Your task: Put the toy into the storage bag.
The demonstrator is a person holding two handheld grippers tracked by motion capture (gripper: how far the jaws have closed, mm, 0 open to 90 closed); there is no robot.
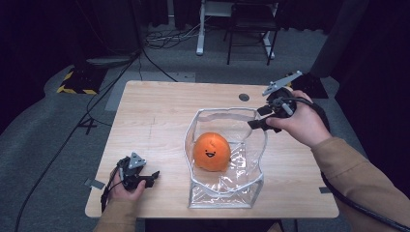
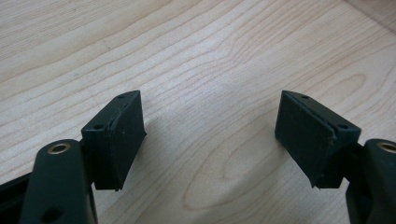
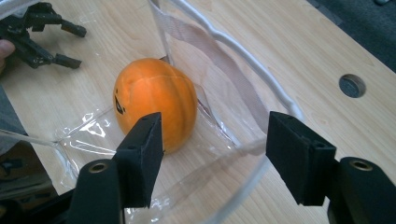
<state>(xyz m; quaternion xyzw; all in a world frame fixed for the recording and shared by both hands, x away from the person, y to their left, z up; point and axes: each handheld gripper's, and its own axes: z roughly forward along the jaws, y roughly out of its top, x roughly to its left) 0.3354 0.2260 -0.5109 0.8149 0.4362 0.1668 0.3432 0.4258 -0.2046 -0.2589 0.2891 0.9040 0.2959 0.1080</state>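
Note:
An orange pumpkin toy (image 1: 211,152) (image 3: 154,102) with a drawn black face sits inside a clear plastic bag (image 1: 256,152) (image 3: 243,88) with white piping, in the middle of the wooden table (image 1: 159,116). My right gripper (image 1: 255,123) (image 3: 215,149) hovers open over the bag's right rim, jaws wide apart with nothing between them. My left gripper (image 1: 153,178) (image 2: 210,135) rests low over bare wood at the table's front left, open and empty. It also appears far off in the right gripper view as the left gripper (image 3: 42,32).
A round cable hole (image 1: 244,97) (image 3: 351,85) is in the table near the back right. On the floor beyond stand a chair (image 1: 251,29), a white desk leg (image 1: 200,34) and cables (image 1: 169,36). Black cable (image 1: 358,203) trails from my right hand.

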